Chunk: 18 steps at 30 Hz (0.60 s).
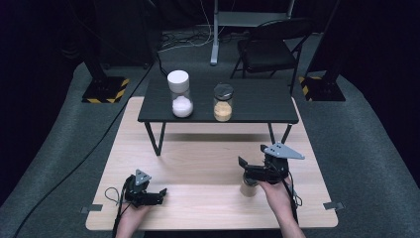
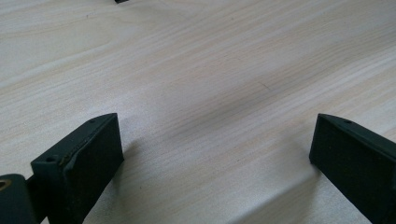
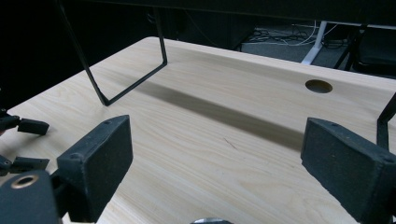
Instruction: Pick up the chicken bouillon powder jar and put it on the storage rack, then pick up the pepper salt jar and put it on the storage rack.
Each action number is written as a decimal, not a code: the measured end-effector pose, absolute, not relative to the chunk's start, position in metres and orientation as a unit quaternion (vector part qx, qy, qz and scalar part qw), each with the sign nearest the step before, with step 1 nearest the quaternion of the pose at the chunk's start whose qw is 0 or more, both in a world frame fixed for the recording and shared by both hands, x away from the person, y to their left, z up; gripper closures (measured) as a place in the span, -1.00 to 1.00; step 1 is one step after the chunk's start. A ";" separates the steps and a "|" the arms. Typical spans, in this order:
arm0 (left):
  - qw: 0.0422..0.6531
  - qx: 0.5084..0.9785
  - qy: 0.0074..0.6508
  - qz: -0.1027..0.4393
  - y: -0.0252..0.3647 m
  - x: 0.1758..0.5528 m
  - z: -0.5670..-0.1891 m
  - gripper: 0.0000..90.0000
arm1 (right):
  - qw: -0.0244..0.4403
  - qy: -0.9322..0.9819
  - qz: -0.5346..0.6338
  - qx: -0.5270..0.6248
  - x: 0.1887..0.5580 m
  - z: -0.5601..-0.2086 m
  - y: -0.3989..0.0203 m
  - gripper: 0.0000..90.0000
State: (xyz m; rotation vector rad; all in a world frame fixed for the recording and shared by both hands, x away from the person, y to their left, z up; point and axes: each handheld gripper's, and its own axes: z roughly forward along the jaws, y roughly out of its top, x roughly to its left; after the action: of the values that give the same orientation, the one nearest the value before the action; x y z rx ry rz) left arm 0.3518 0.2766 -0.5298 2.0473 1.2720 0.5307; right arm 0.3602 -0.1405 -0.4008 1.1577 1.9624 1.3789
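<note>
Early stage — right tongs (image 1: 246, 166) spread above small jar (image 1: 247, 187), not yet gripped; left tongs (image 1: 159, 194) spread, idle on tabletop (image 1: 208, 163); grasp remaining.

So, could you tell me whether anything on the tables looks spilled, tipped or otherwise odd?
Nothing stands out. The white-lidded jar of white powder and the dark-lidded jar of tan grains stand upright on the small black table, and a tan cylindrical container stands upright under the open right tongs.

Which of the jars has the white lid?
The left jar on the black shelf, holding white powder. Its neighbour to the right has a dark lid and tan contents; the jar under the right hand-held gripper sits on the table.
</note>
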 end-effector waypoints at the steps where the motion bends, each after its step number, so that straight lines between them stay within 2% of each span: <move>1: 0.331 0.783 0.487 0.203 0.277 0.352 -0.530 -0.95 | 0.237 0.716 0.503 0.422 0.359 -0.402 -0.140 -0.82; 18: 0.331 0.782 0.487 0.203 0.276 0.351 -0.530 -0.95 | 0.233 0.713 0.506 0.426 0.348 -0.415 -0.145 -0.81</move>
State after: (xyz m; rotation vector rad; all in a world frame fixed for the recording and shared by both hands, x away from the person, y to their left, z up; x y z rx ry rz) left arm 0.3514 0.2764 -0.5298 2.0456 1.2731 0.5313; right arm 0.3478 -0.1453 -0.4146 1.1694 1.9585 1.3905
